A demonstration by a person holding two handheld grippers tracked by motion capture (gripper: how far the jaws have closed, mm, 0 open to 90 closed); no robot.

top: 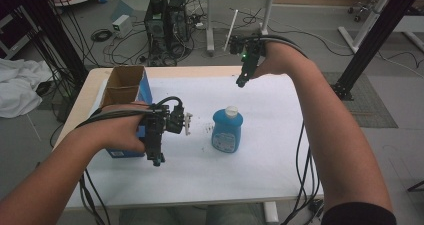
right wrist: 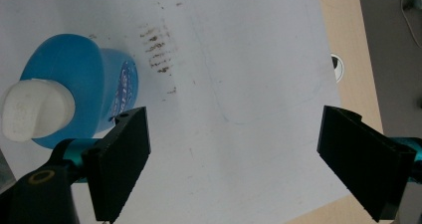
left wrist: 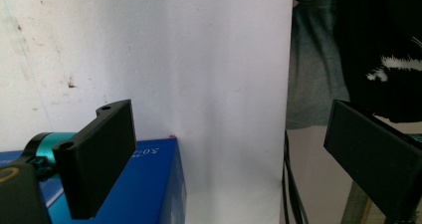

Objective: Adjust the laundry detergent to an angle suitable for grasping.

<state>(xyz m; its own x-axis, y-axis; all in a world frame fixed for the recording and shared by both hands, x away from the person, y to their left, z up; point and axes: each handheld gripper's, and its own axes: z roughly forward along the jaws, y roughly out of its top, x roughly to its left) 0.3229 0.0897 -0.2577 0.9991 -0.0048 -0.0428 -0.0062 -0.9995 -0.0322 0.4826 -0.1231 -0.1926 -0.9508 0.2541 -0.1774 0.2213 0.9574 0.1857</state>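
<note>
Bottle: blue bottle [top: 227, 131] with a white cap [top: 231, 111] stands upright near the middle of the white sheet [top: 260, 155] that covers the surface [top: 89, 87]; in the right gripper view it sits just behind the left jaw, not between the jaws.
Room around bottle: bare white sheet on all 4 sides; a patch of small dark marks [right wrist: 157, 50] lies just beside it.
Box: open cardboard box with blue sides [top: 124, 92] stands at the sheet's left edge, well apart from the bottle.
Edges: the sheet stops short of the surface's far and left rims, where bare wood shows; the near edge of the sheet runs close to the person.
Left tool [top: 159, 159]: held low beside the box on its bottle side, pointing toward the near edge; 2 jaws wide apart, nothing between them; in the left gripper view a blue box corner sits behind the left jaw.
Right tool [top: 241, 81]: raised over the far edge of the sheet, angled down; 2 jaws wide apart, holding nothing, touching nothing.
Beyond the surface: floor with cables and computer towers [top: 167, 25].
</note>
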